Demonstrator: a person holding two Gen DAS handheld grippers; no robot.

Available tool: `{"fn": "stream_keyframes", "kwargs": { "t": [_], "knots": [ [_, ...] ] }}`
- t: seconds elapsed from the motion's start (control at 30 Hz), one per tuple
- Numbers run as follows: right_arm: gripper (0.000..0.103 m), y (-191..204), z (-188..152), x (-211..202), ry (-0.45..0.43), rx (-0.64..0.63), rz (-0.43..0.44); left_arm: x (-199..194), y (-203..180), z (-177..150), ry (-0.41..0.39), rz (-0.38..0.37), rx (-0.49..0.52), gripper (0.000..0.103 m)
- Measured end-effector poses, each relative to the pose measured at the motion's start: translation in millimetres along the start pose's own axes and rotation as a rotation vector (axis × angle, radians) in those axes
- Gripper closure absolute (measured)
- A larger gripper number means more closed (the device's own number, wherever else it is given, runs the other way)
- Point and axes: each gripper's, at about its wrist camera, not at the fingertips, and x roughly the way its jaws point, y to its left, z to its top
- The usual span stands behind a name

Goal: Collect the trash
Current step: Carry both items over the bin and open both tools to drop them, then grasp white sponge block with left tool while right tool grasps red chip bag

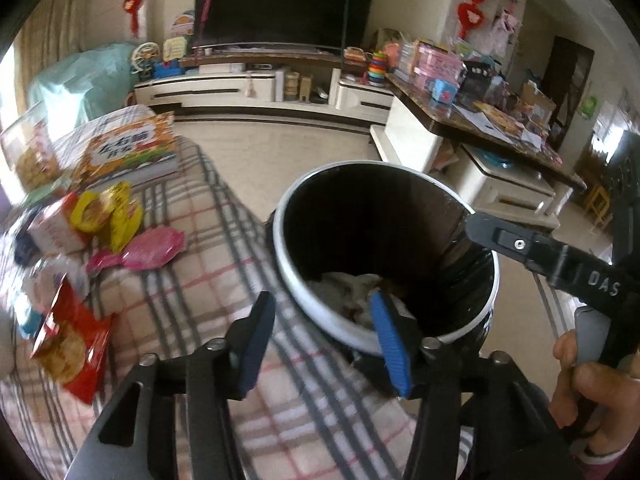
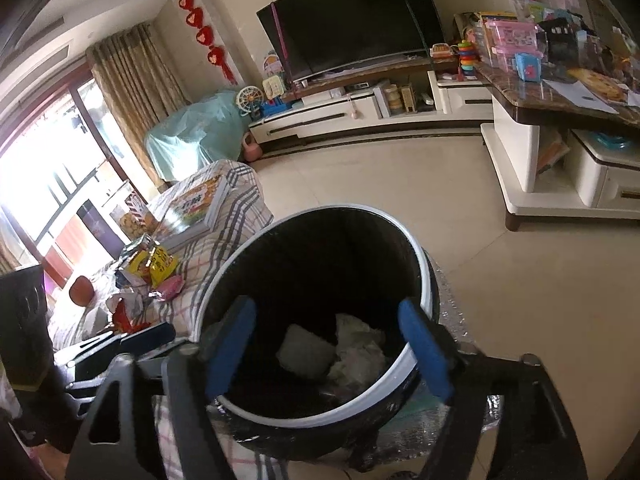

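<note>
Both your tongs, left (image 1: 320, 344) and right (image 2: 330, 348), hang released over the bin (image 2: 426, 280). The pink wrapper (image 1: 150, 250) lies at ten o'clock from the left, nearer; probably long axis crosswise.

Daylight floods in from the window (image 2: 48, 168) at the left of my right wrist view, and it is blown out to plain white there. The rest of the room reads evenly lit, a little flat. Inside the trash bin (image 2: 320, 248) the black liner swallows the light, so I only make out pale crumpled shapes at the bottom. My left wrist view smears toward its left edge (the snack packets (image 1: 72, 336) are streaked with motion blur). Both views bend straight lines hard at the rim, with dark vignetted corners. The TV screen (image 1: 284, 4) shows only faint reflections.
</note>
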Motion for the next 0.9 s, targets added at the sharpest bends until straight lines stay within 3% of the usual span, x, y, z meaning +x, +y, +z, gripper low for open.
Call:
{"fn": "stream_keyframes", "kwargs": {
  "t": [0.3, 0.9],
  "knots": [
    [0.007, 37.1, -18.8, -3.4, 0.006, -0.01, 0.068, -46.1, 46.9, -46.2, -0.05, 0.051, -0.126, 0.038],
    [0.006, 143.3, -62.5, 24.5, 0.1, -0.127, 0.21, -134.2, 132.2, -126.3, -0.092, 0.185, -0.347, 0.038]
  ]
}}
